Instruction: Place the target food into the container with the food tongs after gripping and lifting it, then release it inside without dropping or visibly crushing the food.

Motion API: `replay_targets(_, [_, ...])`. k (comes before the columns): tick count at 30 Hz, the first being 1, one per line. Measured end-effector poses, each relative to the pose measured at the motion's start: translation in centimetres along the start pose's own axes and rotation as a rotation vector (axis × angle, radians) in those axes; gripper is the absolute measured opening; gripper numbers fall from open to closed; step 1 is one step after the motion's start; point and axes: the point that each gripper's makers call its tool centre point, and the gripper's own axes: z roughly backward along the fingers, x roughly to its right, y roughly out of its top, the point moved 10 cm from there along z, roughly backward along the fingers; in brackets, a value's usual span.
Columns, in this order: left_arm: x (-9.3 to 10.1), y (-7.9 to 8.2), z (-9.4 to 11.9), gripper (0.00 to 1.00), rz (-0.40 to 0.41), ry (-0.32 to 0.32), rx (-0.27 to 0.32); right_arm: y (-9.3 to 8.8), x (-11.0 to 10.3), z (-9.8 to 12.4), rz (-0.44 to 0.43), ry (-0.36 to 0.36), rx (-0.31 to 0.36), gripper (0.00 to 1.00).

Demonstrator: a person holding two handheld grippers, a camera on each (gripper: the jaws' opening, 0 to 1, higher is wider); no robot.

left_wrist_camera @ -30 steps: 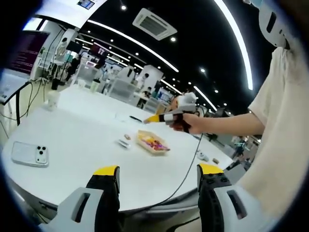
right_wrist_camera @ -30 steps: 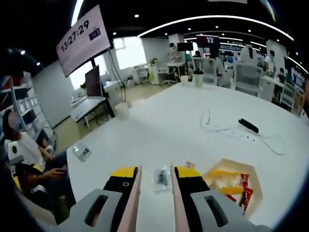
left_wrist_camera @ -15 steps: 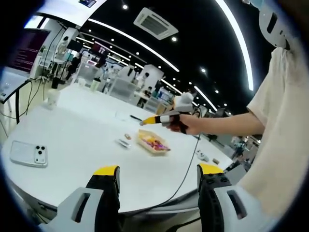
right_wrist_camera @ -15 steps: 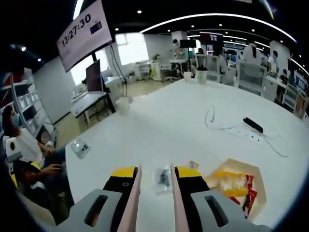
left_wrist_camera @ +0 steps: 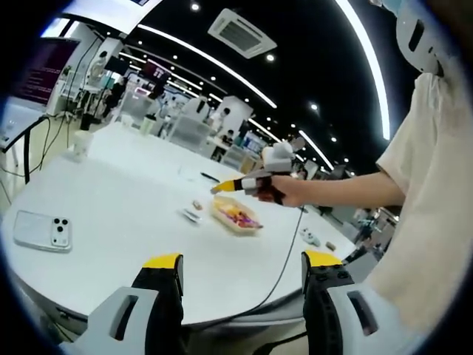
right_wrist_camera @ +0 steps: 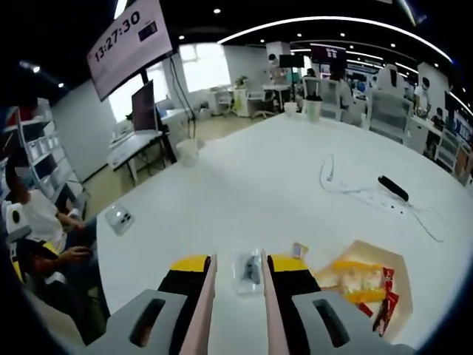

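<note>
Grippers, two, hand-held, yellow-tipped. Left gripper (left_wrist_camera: 242, 260): jaws spread wide apart, nothing between them, held low over the near edge of a round white table (left_wrist_camera: 111, 214). Right gripper (right_wrist_camera: 235, 260), seen also from the left gripper view (left_wrist_camera: 222, 188) held out by a person's hand (left_wrist_camera: 284, 191) above the table: jaws drawn close together with a narrow gap, against which a small clear packet (right_wrist_camera: 247, 271) shows; whether the jaws clamp it or it lies on the table beyond them cannot be told. Container: shallow tan cardboard tray (right_wrist_camera: 399, 275), set on the table just right of the right gripper's tips; from the left gripper view the tray (left_wrist_camera: 235, 219) lies near the table's middle, below the right gripper. Contents: wrapped snacks (right_wrist_camera: 362, 282) in yellow, white and red, lying inside the tray. Loose items beside the tray: small packet (left_wrist_camera: 193, 214) and a small brown piece (left_wrist_camera: 197, 203), both on the table just left of the tray in the left gripper view. Smartphone (left_wrist_camera: 38, 231), white, flat on the near left of the table. Black cable (left_wrist_camera: 284, 259) hanging from the right gripper across the table edge. Power strip (right_wrist_camera: 393, 188) with white cord (right_wrist_camera: 347, 191) on the far side. Wall display (right_wrist_camera: 131, 43) showing 13:27:30. Seated person (right_wrist_camera: 37, 225) at left of the right gripper view.
</note>
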Motion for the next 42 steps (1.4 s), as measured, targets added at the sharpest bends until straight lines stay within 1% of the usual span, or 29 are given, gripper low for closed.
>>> replay_targets(6, [0.0, -0.3, -0.1, 0.64, 0.009, -0.002, -0.009, -0.2, 0.0, -0.6, 0.009, 0.003, -0.015, 0.3])
replay_targets(17, [-0.4, -0.9, 0.4, 0.65, 0.03, 0.016, -0.027, -1.1, 0.1, -2.1, 0.031, 0.02, -0.059, 0.3])
replay_targets(22, [-0.4, -0.8, 0.2, 0.64, 0.026, 0.018, -0.032, -1.5, 0.1, -2.8, 0.037, 0.023, -0.079, 0.3])
replay_targets(27, [-0.6, -0.5, 0.4, 0.64, 0.02, 0.018, -0.032, -2.0, 0.4, -3.5, 0.068, 0.03, -0.111, 0.3])
replay_targets(30, [-0.7, -0.6, 0.4, 0.65, 0.026, 0.014, -0.036, -2.2, 0.6, -3.8, 0.051, 0.043, -0.122, 0.3])
replay_targets(42, [-0.6, -0.9, -0.2, 0.64, 0.04, -0.007, -0.056, -3.2, 1.2, -4.9, 0.032, 0.026, -0.153, 0.3])
